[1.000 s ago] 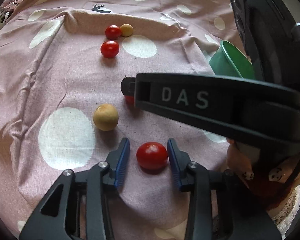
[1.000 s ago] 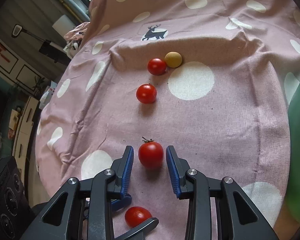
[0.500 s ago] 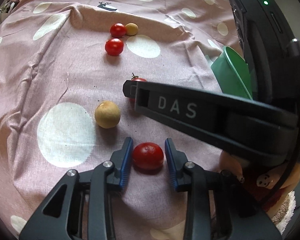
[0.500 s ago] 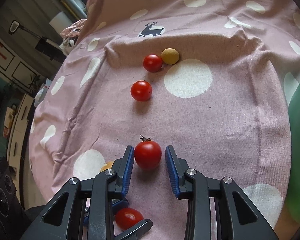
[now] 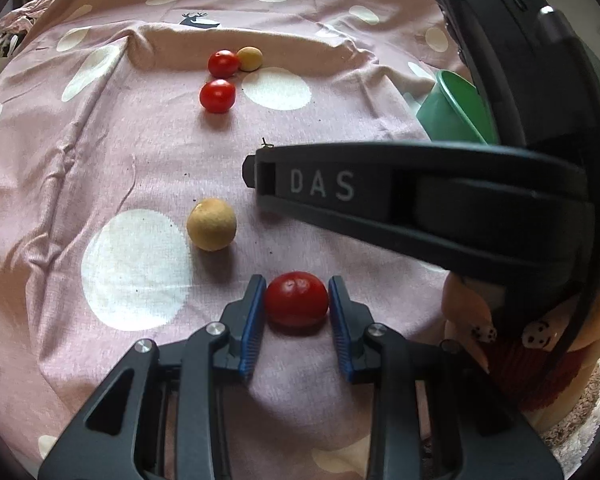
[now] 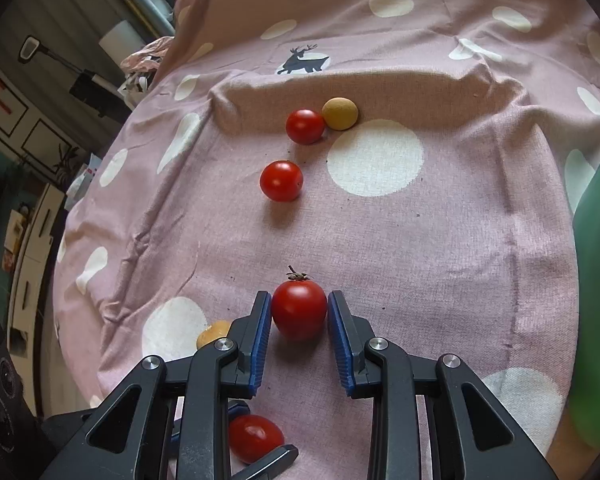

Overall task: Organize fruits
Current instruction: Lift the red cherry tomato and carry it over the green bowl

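Observation:
On the pink dotted cloth (image 5: 60, 184) my left gripper (image 5: 297, 281) has a smooth red tomato (image 5: 296, 300) between its blue pads; the jaws are closing and both pads touch its sides. In the right wrist view my right gripper (image 6: 299, 295) holds a stemmed red tomato (image 6: 299, 314) the same way, jaws closing, pads against it. The right gripper's black finger (image 5: 340, 184) crosses the left wrist view and hides that tomato. Farther off lie two red tomatoes (image 6: 281, 181) (image 6: 305, 126) and a yellow fruit (image 6: 340, 114). Another yellow fruit (image 5: 211, 230) sits left of both grippers.
A green bowl (image 6: 596, 280) stands at the right edge of the cloth, also seen as the green bowl (image 5: 456, 112) behind the right gripper. A raised fold of cloth (image 6: 380, 80) runs behind the far fruits. Room furniture shows beyond the cloth's left edge.
Both grippers' jaws have narrowed from a loose gap to contact with their tomatoes. Neither hand has shifted, and the other fruits lie where they were.

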`<state>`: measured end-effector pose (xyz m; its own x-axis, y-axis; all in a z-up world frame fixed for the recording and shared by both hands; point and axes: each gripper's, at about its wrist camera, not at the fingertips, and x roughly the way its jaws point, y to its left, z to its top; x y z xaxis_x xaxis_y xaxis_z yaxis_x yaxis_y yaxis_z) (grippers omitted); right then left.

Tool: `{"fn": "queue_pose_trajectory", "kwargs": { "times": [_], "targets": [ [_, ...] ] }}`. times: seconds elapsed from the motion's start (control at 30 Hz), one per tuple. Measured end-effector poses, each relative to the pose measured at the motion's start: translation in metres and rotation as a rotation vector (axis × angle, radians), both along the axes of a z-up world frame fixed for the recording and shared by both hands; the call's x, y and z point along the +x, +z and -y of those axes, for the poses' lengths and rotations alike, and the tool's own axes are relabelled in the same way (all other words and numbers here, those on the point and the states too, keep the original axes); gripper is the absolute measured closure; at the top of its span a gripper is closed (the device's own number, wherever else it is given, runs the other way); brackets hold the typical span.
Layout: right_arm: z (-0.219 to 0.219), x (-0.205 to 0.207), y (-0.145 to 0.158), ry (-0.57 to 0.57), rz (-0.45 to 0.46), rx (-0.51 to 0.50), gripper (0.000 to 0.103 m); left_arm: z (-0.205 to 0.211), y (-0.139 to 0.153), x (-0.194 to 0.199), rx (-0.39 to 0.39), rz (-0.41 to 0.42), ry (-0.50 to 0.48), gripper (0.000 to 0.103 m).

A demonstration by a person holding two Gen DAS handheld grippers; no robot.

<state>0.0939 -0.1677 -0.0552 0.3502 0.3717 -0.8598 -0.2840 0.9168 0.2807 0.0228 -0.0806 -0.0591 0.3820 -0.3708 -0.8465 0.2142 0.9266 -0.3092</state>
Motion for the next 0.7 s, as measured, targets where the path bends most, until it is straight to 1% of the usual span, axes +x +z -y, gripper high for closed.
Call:
{"fn": "queue_pose_trajectory", "kwargs": {
  "times": [0.17, 0.3, 0.5, 0.7],
  "targets": [
    [0.0, 0.0, 0.0, 0.001, 0.003, -0.005, 0.071, 0.002, -0.001, -0.001, 0.022, 0.018, -0.007, 0.073],
    [-0.001, -0.001, 0.0, 0.003, 0.012, -0.017, 0.073, 0.005, -0.001, -0.002, 0.041, 0.033, -0.008, 0.072],
    [0.002, -0.001, 0.001, -0.019, 0.018, -0.017, 0.074, 0.004, 0.001, -0.004, 0.03, 0.041, 0.009, 0.073],
    [0.01, -0.004, 0.014, -0.039, 0.045, 0.02, 0.074, 0.003, 0.016, -0.01, 0.018, 0.098, 0.009, 0.073]
  ]
}}
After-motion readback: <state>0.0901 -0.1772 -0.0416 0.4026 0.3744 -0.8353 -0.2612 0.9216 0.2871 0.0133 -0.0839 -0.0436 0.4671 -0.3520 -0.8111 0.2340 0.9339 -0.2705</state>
